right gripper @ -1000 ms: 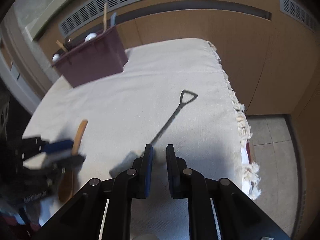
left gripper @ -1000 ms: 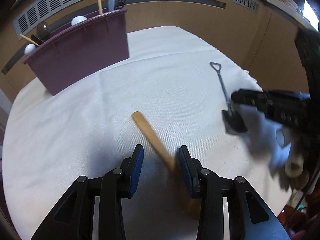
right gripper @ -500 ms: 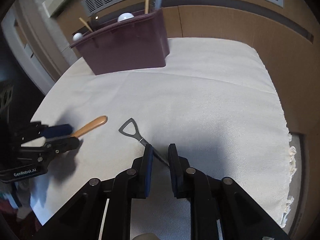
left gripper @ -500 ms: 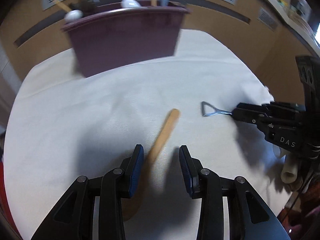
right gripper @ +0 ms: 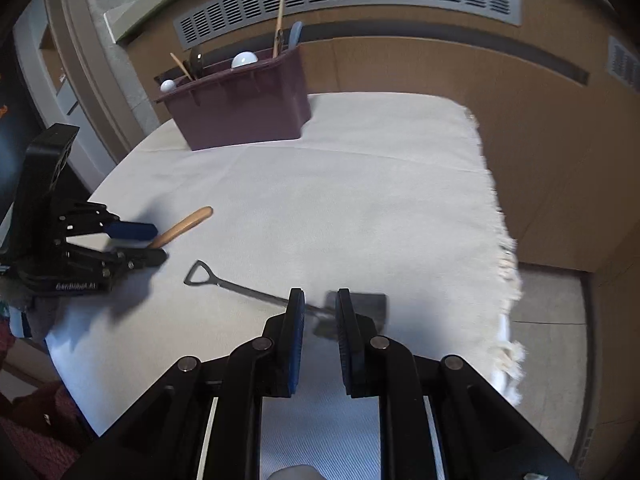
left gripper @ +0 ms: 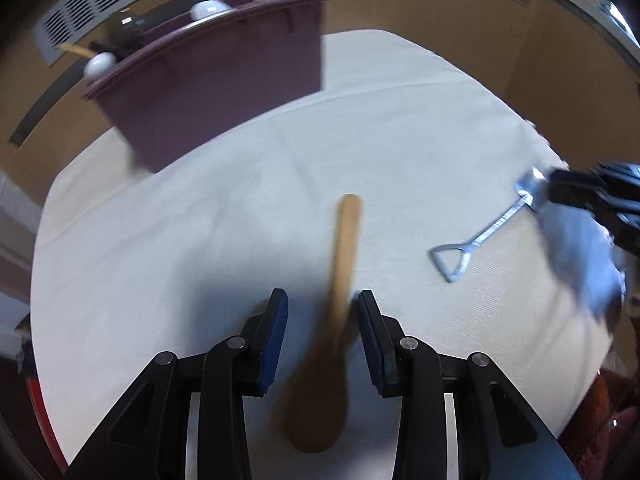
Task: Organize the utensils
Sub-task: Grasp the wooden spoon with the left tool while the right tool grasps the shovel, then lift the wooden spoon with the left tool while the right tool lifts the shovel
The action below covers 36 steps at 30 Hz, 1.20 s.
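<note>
Left wrist view has the left gripper [left gripper: 322, 312] spread around the wooden spoon [left gripper: 344, 256] lying on the cloth [left gripper: 200, 220], while the right gripper [right gripper: 320, 312] seems to pinch the shovel spoon [right gripper: 244, 290], so I'd centre on the handle before squeezing, then lift toward the bin [right gripper: 248, 116].

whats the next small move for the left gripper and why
Probably close the left gripper on the wooden spoon: its handle lies between the open blue pads, nearer the right one, apparently unpinched. Then carry it to the maroon plastic utensil caddy.
</note>
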### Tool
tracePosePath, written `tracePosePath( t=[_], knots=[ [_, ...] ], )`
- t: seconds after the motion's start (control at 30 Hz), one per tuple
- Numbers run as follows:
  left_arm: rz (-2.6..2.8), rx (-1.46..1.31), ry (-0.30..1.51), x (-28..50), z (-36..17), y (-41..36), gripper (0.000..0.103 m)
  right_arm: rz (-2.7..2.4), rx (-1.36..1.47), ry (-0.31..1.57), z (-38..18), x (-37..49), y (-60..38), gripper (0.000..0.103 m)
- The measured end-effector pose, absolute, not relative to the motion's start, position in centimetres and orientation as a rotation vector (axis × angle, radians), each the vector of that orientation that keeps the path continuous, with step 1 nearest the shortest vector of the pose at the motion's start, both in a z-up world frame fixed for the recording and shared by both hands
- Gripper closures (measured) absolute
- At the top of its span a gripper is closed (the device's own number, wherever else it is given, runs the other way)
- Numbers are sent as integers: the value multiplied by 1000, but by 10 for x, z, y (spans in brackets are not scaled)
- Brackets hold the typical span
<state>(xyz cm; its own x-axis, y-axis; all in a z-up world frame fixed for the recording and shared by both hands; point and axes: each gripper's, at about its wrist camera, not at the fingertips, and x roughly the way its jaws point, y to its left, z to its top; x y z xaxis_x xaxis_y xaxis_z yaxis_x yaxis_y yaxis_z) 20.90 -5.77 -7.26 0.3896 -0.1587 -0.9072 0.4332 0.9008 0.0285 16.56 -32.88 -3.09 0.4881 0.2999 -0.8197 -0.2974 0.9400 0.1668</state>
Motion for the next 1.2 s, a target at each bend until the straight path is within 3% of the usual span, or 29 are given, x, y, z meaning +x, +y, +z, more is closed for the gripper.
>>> tracePosePath(
  t=[0.2,0.47,0.57,0.8,0.97,1.17,1.2],
  knots=[
    [-311,131,1092,212,-73,-35,66,417,-18,1154,-46,147,-324,88],
    [-291,50,1066,209,-74,-21,66,258,261,1111,-54,200,-343,86],
    [-296,32,1058,206,-74,-19,66,205,223,1086,-53,219,-326,78],
    [-312,1,1047,204,-76,-15,66,24,193,1085,-54,257,-296,74],
    [-318,-5,1041,202,-76,-14,66,-62,63,1062,-57,262,-268,60],
    [-328,-7,1058,206,-74,-14,66,15,13,1064,-56,257,-271,60],
    [-332,-2,1062,207,-74,-16,66,32,15,1066,-55,257,-273,66]
  ],
)
